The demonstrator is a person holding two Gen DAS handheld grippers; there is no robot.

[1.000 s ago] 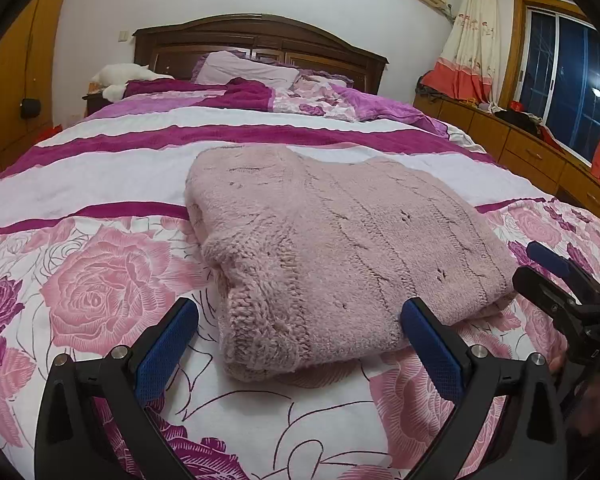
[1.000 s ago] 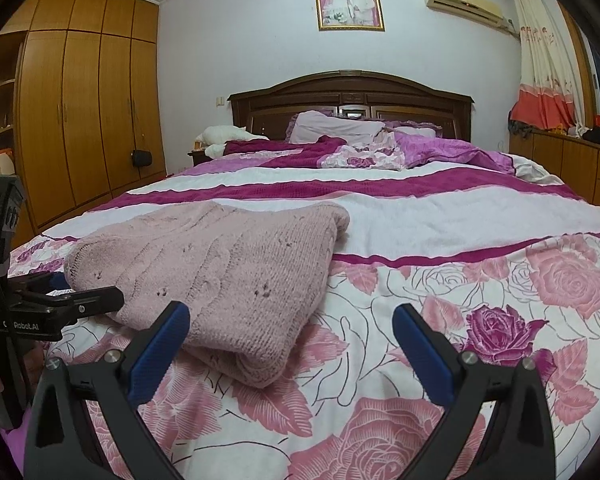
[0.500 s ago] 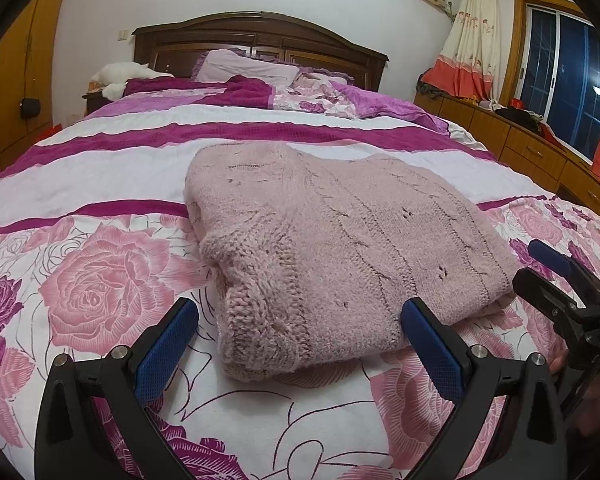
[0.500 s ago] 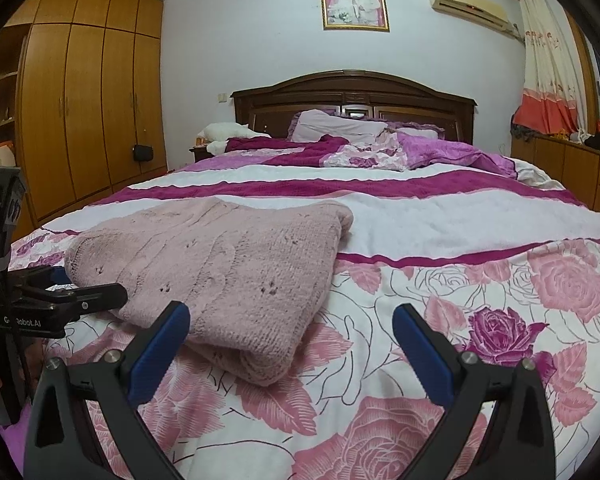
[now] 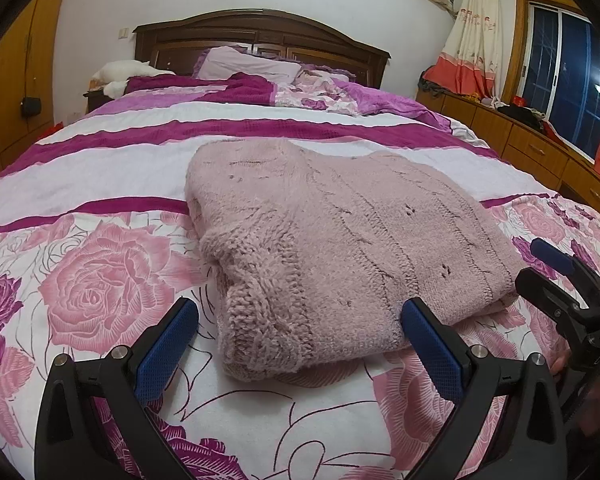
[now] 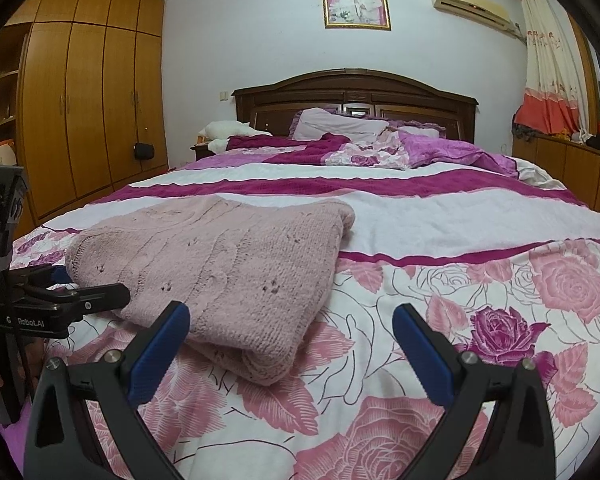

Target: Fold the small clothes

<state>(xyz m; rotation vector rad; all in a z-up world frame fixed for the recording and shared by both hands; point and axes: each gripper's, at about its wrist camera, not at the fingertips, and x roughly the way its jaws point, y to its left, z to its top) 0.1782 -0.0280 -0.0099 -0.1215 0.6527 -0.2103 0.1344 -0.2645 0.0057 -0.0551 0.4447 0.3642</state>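
Sweater (image 5: 340, 248) lies folded; left gripper (image 5: 300, 344) and right gripper (image 6: 292, 344) hover spread wide.

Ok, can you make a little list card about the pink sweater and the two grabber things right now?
item: pink knitted sweater
state: folded into a thick rectangle, lying flat
resting on: bed cover with rose print
left hand-held gripper: open, empty, its fingers either side of the sweater's near edge
right hand-held gripper: open, empty, sweater's corner just ahead on its left
held by anything: no
behind: pillows and dark wooden headboard
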